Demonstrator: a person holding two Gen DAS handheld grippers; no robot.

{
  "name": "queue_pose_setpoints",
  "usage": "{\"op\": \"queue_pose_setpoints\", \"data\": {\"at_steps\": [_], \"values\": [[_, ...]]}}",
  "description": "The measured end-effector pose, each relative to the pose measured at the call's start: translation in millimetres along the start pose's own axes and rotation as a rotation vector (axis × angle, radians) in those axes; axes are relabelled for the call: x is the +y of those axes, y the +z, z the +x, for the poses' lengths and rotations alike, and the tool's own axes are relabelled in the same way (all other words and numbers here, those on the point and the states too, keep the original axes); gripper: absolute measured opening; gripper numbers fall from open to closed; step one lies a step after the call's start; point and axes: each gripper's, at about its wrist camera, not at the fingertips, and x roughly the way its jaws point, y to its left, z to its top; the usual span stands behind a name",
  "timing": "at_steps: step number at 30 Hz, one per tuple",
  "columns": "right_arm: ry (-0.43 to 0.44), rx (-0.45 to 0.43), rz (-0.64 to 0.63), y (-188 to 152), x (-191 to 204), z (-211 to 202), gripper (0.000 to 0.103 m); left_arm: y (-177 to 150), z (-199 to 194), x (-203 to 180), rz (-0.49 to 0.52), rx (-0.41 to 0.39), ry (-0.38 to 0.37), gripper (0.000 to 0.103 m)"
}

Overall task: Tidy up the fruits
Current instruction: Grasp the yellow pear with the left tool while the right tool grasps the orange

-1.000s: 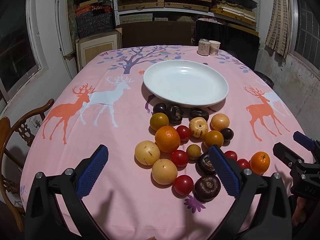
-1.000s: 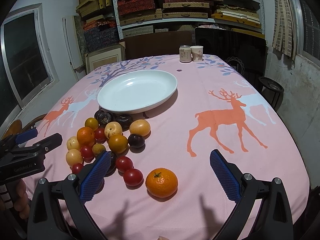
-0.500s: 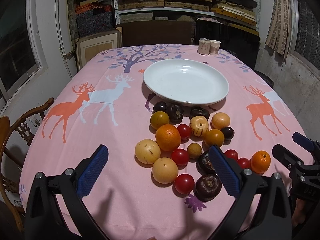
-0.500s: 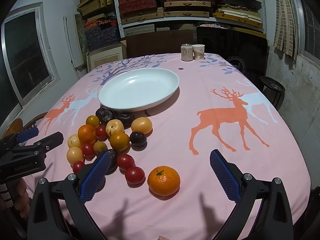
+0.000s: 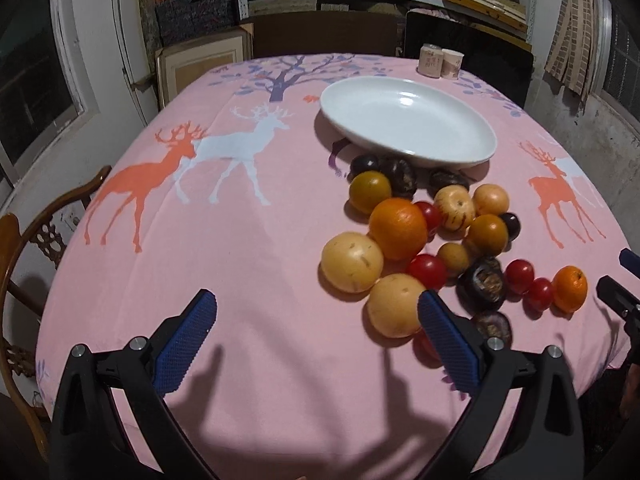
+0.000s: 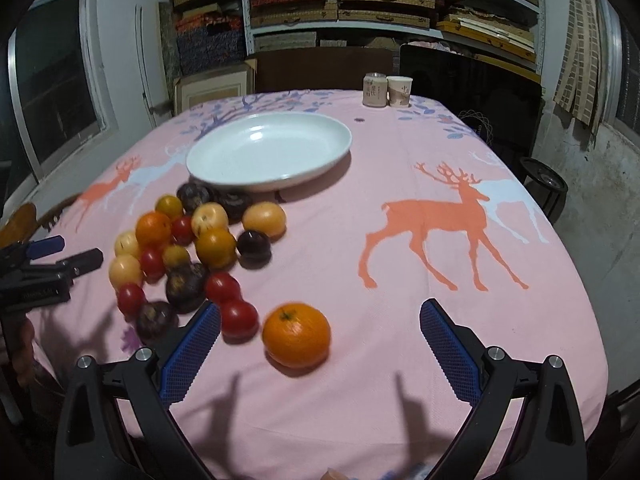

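The left gripper [image 5: 316,334] hung above the pink deer-print tablecloth [image 5: 248,220] with its blue-padded fingers spread wide and nothing between them; its right pad overlapped the near edge of the fruit pile [image 5: 424,240]. The right gripper [image 6: 320,344] was likewise spread and empty, with a small orange [image 6: 297,335] lying on the cloth between its fingers, just beside two cherry tomatoes [image 6: 239,318]. The remaining oranges, yellow fruits, tomatoes and dark mangosteens were clustered in front of the empty white plate [image 6: 269,150]. Two cups [image 6: 386,90] stood at the far edge.
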Motion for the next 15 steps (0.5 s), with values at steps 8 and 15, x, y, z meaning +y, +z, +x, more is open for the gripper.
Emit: {"op": "queue_pose_setpoints", "data": {"at_steps": [8,15], "values": [[0.005,0.050,-0.019,-8.6,-1.6,12.7,0.097,-2.8,10.5,2.9,-0.018,-0.010,-0.078,0.099],[0.012,0.072,-0.028,-8.0,1.4,18.0,0.097,-4.8,4.5,-25.7,0.061,-0.017,-0.128,0.099]]}}
